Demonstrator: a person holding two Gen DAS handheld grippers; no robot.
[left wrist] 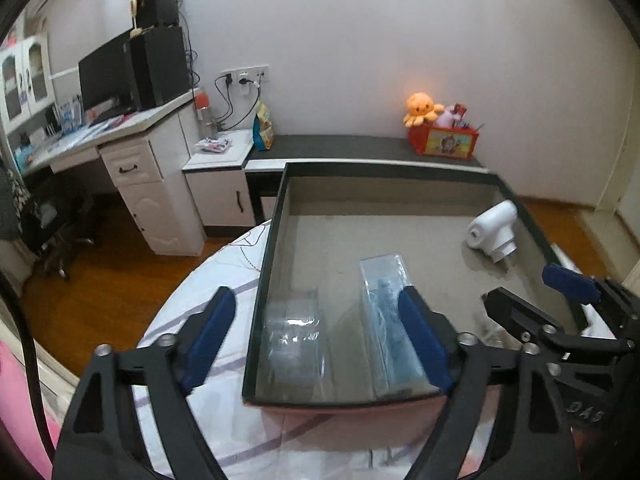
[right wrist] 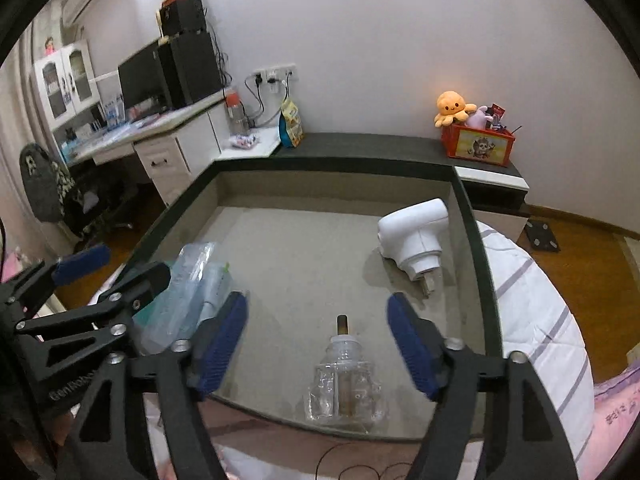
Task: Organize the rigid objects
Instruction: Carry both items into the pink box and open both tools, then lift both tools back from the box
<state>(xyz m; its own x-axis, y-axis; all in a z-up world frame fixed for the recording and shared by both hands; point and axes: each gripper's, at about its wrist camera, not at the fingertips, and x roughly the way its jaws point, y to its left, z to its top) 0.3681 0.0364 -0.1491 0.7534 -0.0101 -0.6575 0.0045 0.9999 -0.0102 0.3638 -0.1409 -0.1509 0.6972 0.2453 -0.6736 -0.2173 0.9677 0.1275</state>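
A shallow grey tray with a dark rim (left wrist: 267,264) (right wrist: 472,248) rests on a bed. In it lie a white plug-in device (left wrist: 493,229) (right wrist: 414,236), a clear packet with blue contents (left wrist: 390,320) (right wrist: 188,292), a second clear packet (left wrist: 294,340) and a clear glass bottle with a wick (right wrist: 346,384). My left gripper (left wrist: 320,340) is open and empty over the tray's near left part. My right gripper (right wrist: 318,344) is open and empty, its fingers either side of the bottle and above it. Each gripper shows in the other's view: the right one (left wrist: 536,292), the left one (right wrist: 116,268).
The bed has a white striped sheet (left wrist: 224,280) (right wrist: 532,292). Behind the tray runs a dark shelf (left wrist: 340,146) with a red box of toys (left wrist: 444,140) (right wrist: 478,142). A white desk with a monitor (left wrist: 104,76) stands at the left. The floor is wood.
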